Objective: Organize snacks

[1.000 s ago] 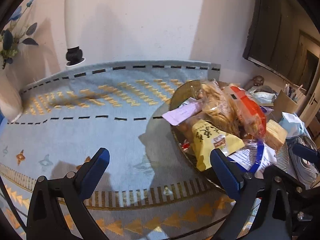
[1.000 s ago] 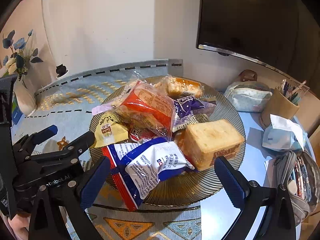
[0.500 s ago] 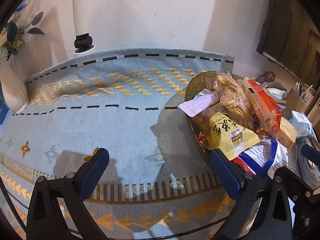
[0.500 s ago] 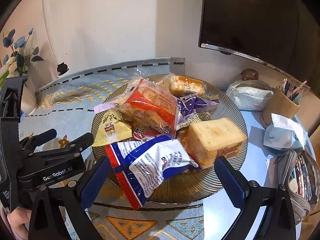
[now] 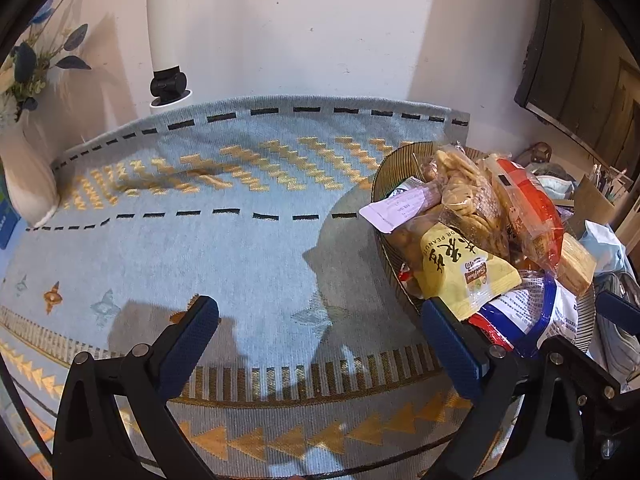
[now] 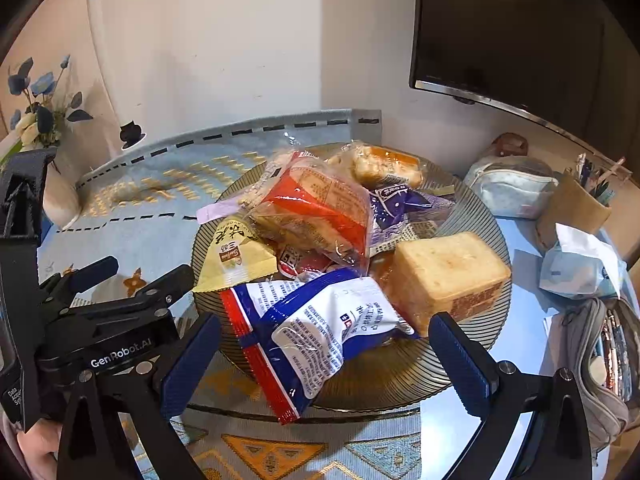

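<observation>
A ribbed glass plate [image 6: 400, 376] holds a heap of snack packets: a blue, white and red packet [image 6: 320, 324] at the front, a yellow packet [image 6: 236, 256], a red-and-clear packet [image 6: 316, 208], a purple packet [image 6: 396, 204] and a wrapped bread block [image 6: 444, 272]. My right gripper [image 6: 324, 360] stands open, its fingers either side of the blue-white packet, a little short of it. My left gripper [image 5: 320, 344] is open over the blue patterned cloth [image 5: 200, 240], left of the plate [image 5: 384, 184]. The yellow packet [image 5: 460, 272] lies beside its right finger.
A white vase with blue flowers [image 5: 24, 160] and a small black camera on a white post [image 5: 168, 84] stand at the cloth's far left. Right of the plate are a pencil case [image 6: 512, 188], a pen cup [image 6: 572, 208], a tissue pack [image 6: 580, 264] and an open grey pouch [image 6: 604, 360].
The left gripper has swung left, away from the plate, so the snacks sit further right in its view. The right gripper has barely moved.
</observation>
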{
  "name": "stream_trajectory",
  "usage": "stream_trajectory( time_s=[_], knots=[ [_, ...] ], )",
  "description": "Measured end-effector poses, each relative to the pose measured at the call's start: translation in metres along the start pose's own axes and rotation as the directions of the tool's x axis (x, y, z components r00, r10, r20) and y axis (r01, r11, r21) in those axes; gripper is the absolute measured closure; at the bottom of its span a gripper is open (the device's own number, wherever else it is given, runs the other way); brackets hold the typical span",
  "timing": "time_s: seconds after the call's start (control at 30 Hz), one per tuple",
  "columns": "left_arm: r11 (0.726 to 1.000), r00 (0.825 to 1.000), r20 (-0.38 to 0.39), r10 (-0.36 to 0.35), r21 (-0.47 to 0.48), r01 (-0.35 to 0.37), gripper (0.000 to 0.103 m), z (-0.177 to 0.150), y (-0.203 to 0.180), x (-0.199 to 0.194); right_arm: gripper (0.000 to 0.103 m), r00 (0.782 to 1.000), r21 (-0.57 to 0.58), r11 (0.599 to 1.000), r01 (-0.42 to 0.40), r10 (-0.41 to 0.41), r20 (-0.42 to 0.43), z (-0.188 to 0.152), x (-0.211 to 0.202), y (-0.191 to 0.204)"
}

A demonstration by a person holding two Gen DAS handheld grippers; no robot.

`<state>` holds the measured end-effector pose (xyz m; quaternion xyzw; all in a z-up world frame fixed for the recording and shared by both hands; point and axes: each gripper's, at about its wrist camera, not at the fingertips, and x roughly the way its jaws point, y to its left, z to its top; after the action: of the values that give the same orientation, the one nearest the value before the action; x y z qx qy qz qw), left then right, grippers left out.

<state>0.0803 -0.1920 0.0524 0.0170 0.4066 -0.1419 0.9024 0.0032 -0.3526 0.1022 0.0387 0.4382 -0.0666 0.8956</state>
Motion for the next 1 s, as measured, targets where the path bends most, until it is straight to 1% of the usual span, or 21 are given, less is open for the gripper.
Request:
stream_trajectory(
  time_s=[0.2,0.37,0.6,0.73,1.0],
  knots=[
    [1.000,1.000,0.006,0.013,0.005,-0.014,0.002,-0.0004,-0.0011,-0.0007,0.000,1.000,0.020,1.000,-0.010,0.010,0.002,-0.0008,0.0038,-0.0013],
    [1.000,1.000,0.004,0.025,0.004,-0.025,0.002,-0.0004,-0.0005,-0.0007,0.000,1.000,0.031,0.999,-0.020,0.019,0.024,-0.0018,0.0028,-0.0011],
    [1.000,1.000,0.004,0.031,0.000,-0.031,0.002,-0.0005,0.0013,-0.0003,0.000,0.999,0.039,0.999,-0.014,0.012,0.040,-0.0011,0.0020,-0.0040],
    [0.999,0.999,0.009,0.038,0.004,-0.038,0.002,-0.0006,0.0004,0.0002,0.000,0.999,0.057,0.998,-0.021,0.019,0.038,-0.0008,0.0030,-0.0075],
    [0.999,0.999,0.009,0.049,0.004,-0.049,0.002,-0.0007,0.0010,0.0008,0.000,0.999,0.056,0.998,-0.024,0.022,0.036,-0.0022,0.0030,-0.0066]
  ],
)
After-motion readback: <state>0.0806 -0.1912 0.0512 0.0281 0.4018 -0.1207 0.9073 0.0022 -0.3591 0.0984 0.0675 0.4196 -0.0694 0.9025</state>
